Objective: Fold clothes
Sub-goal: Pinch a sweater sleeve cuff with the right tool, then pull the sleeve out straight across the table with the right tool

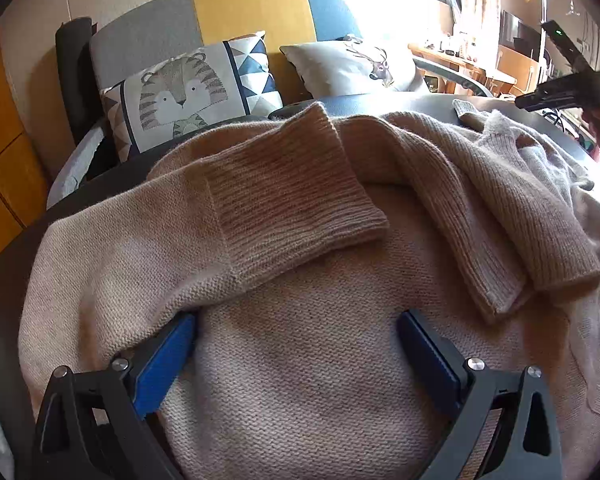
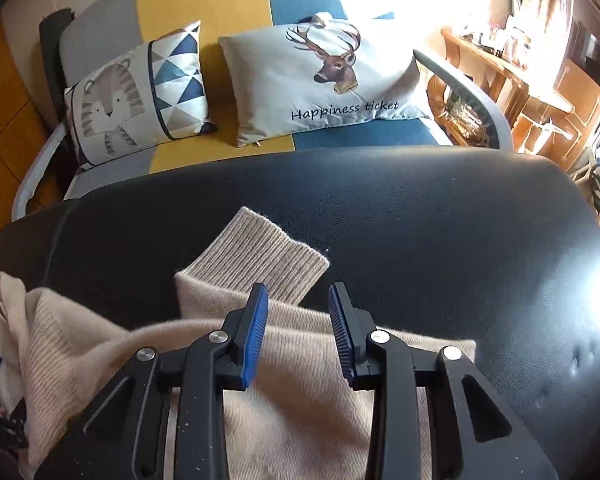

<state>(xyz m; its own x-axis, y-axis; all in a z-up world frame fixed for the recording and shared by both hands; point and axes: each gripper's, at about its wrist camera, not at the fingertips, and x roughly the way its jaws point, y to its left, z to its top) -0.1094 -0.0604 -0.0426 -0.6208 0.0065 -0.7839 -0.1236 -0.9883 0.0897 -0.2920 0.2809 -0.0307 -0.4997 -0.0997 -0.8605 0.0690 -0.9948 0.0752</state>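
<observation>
sleeve-folding step: left gripper (image 1: 296, 344) gapes wide over the beige knitted sweater (image 1: 300, 380); right gripper (image 2: 298, 328), half-closed and empty at lower centre, must next pinch the ribbed sleeve cuff (image 2: 260, 258).

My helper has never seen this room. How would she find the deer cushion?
Start at the sofa with grey, yellow and blue panels behind the black table. Two cushions lean there; the deer cushion is the right one, pale, lettered "Happiness ticket", unlike the tiger cushion.
</observation>
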